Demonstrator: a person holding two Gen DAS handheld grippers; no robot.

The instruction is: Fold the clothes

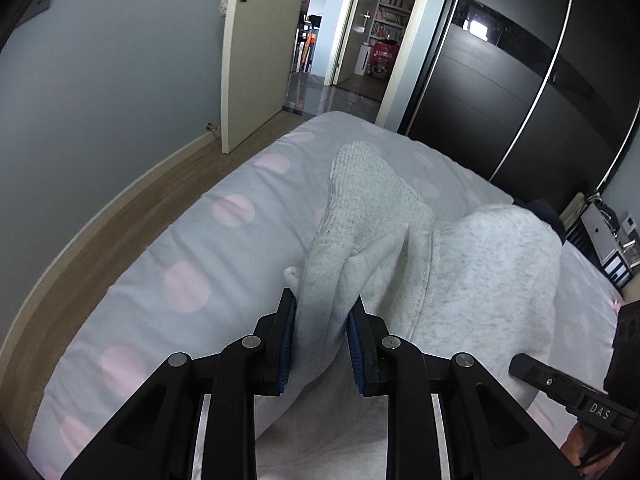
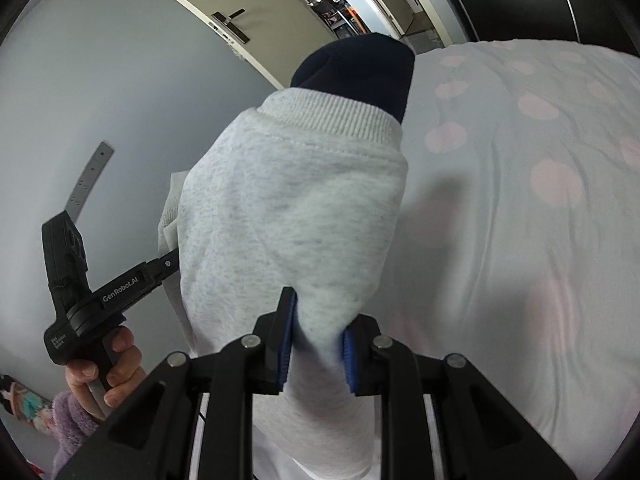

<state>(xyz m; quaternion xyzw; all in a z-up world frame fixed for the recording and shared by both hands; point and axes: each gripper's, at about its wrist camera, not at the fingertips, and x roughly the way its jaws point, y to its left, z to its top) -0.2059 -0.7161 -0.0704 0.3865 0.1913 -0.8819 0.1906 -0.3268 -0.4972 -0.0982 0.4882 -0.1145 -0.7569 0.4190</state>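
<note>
You're in a home bedroom — the bed [image 1: 192, 248] under its grey, pink-dotted cover fills the view, a dark sliding wardrobe [image 1: 500, 92] lines one wall, and the open cream door [image 1: 256, 52] gives onto a hallway and a room with stocked shelves [image 1: 390, 16] — wood floor [image 1: 120, 216] underfoot.

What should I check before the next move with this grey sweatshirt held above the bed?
1. Left gripper fingers clamped on sweatshirt fabric: ok.
2. Right gripper fingers clamped on fabric: ok.
3. Garment spread flat between the two grips: not ok, it hangs bunched and creased.
4. Dark blue part past the ribbed hem: cannot tell whether lining or a separate garment.
5. Bed cover bare where the garment could land: ok on the visible part.
6. Sleeves lying straight: cannot tell.
</note>
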